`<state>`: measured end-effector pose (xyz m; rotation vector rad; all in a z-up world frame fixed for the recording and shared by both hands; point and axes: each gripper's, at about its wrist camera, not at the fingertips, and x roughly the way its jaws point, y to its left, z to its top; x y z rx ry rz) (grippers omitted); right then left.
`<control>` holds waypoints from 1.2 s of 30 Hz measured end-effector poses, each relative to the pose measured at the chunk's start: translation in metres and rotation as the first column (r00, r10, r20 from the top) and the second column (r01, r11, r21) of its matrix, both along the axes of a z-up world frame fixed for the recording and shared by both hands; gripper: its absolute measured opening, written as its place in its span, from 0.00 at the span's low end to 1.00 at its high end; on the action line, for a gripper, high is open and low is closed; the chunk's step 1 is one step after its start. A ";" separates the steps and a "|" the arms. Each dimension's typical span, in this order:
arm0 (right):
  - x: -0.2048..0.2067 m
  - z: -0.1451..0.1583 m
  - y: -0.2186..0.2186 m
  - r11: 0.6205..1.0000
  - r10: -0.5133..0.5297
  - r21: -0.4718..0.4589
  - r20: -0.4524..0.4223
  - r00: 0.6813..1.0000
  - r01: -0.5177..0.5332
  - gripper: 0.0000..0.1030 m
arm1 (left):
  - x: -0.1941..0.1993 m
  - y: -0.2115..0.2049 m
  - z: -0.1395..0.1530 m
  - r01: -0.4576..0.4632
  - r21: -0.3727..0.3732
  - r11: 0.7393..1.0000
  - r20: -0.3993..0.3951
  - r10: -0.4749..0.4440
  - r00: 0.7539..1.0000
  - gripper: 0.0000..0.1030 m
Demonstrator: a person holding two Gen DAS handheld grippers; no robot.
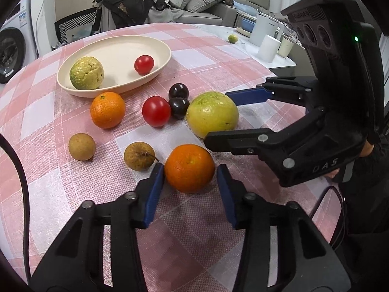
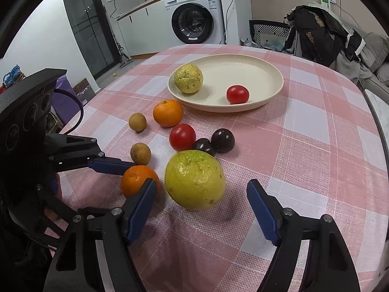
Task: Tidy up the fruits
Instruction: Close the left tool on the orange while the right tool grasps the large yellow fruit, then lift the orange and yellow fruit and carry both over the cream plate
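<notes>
A small orange (image 1: 189,168) sits on the pink checked cloth between the blue pads of my left gripper (image 1: 190,170), which is shut on it; both pads meet its sides. My right gripper (image 2: 201,186) stands open around a big yellow-green guava (image 2: 194,178), with a gap on each side. In the left wrist view the right gripper (image 1: 217,118) comes in from the right. A cream oval plate (image 1: 155,46) holds a bumpy green fruit (image 1: 86,73) and a red tomato (image 1: 144,64). A second orange (image 1: 107,109), another tomato (image 1: 156,111), two dark plums (image 1: 178,98) and two brown longans (image 1: 82,146) lie loose.
White cups and a kettle (image 1: 266,32) stand on a tray at the table's far right, with a small lime (image 1: 232,38) nearby. Beyond the table are a chair heaped with clothes (image 2: 316,29) and a washing machine (image 2: 194,17). A black cable (image 1: 23,177) hangs at the left.
</notes>
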<state>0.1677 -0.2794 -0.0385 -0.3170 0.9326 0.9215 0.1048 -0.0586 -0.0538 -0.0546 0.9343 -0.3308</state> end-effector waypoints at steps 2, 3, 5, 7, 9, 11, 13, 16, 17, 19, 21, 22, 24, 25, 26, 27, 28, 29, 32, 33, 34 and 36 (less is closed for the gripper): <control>0.000 -0.001 0.000 1.000 -0.001 -0.001 -0.001 1.000 0.001 0.75 | 0.000 0.000 0.000 0.000 -0.001 1.000 0.004 0.000 1.000 0.36; 0.000 -0.001 0.001 1.000 -0.001 -0.002 0.000 1.000 0.001 0.74 | 0.000 0.000 0.001 0.004 0.002 1.000 0.008 -0.004 1.000 0.36; 0.000 -0.001 0.000 1.000 0.001 0.002 0.002 1.000 -0.001 0.73 | -0.002 0.000 0.003 0.008 0.006 1.000 0.019 -0.008 1.000 0.35; -0.001 0.001 0.000 1.000 0.003 0.011 0.003 1.000 -0.003 0.73 | -0.003 0.000 0.005 0.013 0.007 1.000 0.026 -0.013 1.000 0.35; -0.001 0.002 -0.001 1.000 0.002 0.013 0.007 1.000 -0.002 0.72 | -0.005 0.001 0.008 0.012 0.008 1.000 0.035 -0.012 0.999 0.35; 0.000 0.002 -0.002 1.000 -0.002 0.014 0.008 1.000 0.001 0.72 | -0.006 0.004 0.011 0.006 0.005 1.000 0.043 -0.007 0.999 0.35; 0.000 0.003 -0.002 1.000 -0.007 0.019 0.009 1.000 0.006 0.71 | -0.007 0.008 0.015 -0.002 0.003 1.000 0.060 0.002 0.998 0.35; 0.000 0.004 -0.003 1.000 -0.008 0.029 0.008 1.000 0.007 0.68 | -0.009 0.015 0.021 -0.023 0.000 1.000 0.075 0.023 0.997 0.35; 0.000 0.005 -0.004 1.000 -0.009 0.030 0.010 1.000 0.009 0.66 | -0.009 0.017 0.023 -0.030 -0.006 1.000 0.080 0.030 0.996 0.35; 0.000 0.006 -0.004 0.999 -0.009 0.035 0.009 1.000 0.009 0.63 | -0.010 0.022 0.027 -0.041 -0.013 0.999 0.092 0.042 0.995 0.35; 0.001 0.006 -0.004 0.999 -0.010 0.034 0.011 1.000 0.010 0.63 | -0.012 0.026 0.030 -0.052 -0.017 0.998 0.104 0.054 0.993 0.35; 0.000 0.006 -0.004 0.999 -0.009 0.032 0.012 1.000 0.009 0.63 | -0.013 0.028 0.032 -0.056 -0.017 0.998 0.109 0.058 0.992 0.35; 0.000 0.004 -0.003 1.000 -0.006 0.027 0.009 1.000 0.006 0.63 | -0.015 0.031 0.036 -0.066 -0.017 0.998 0.118 0.068 0.991 0.35; 0.000 0.003 -0.002 1.000 -0.005 0.019 0.008 1.000 0.005 0.63 | -0.016 0.032 0.037 -0.071 -0.018 0.997 0.122 0.073 0.990 0.35; 0.000 0.002 -0.001 1.000 -0.005 0.014 0.008 1.000 0.005 0.62 | -0.016 0.033 0.038 -0.075 -0.019 0.997 0.125 0.077 0.989 0.35; 0.000 0.001 0.000 1.000 -0.004 0.009 0.006 1.000 0.004 0.61 | -0.017 0.034 0.039 -0.079 -0.020 0.997 0.130 0.081 0.988 0.35; 0.000 -0.001 0.001 1.000 -0.003 0.005 0.004 1.000 0.003 0.60 | -0.018 0.036 0.041 -0.084 -0.022 0.996 0.136 0.087 0.987 0.35; -0.001 -0.001 0.001 1.000 -0.003 0.003 0.005 1.000 0.003 0.59 | -0.019 0.036 0.042 -0.089 -0.023 0.996 0.141 0.091 0.986 0.35; -0.002 0.000 0.001 1.000 0.000 0.004 0.008 1.000 0.000 0.54 | -0.019 0.039 0.043 -0.106 -0.023 0.994 0.147 0.108 0.983 0.35; -0.002 0.001 0.001 1.000 0.000 0.009 0.007 1.000 0.000 0.51 | -0.018 0.040 0.043 -0.112 -0.022 0.993 0.148 0.114 0.982 0.35; -0.003 0.001 0.000 1.000 0.000 0.011 0.007 1.000 0.000 0.50 | -0.017 0.040 0.043 -0.120 -0.021 0.993 0.149 0.122 0.981 0.35; -0.004 0.001 0.000 1.000 0.001 0.008 0.012 1.000 -0.001 0.49 | -0.018 0.042 0.043 -0.131 -0.023 0.991 0.152 0.133 0.979 0.35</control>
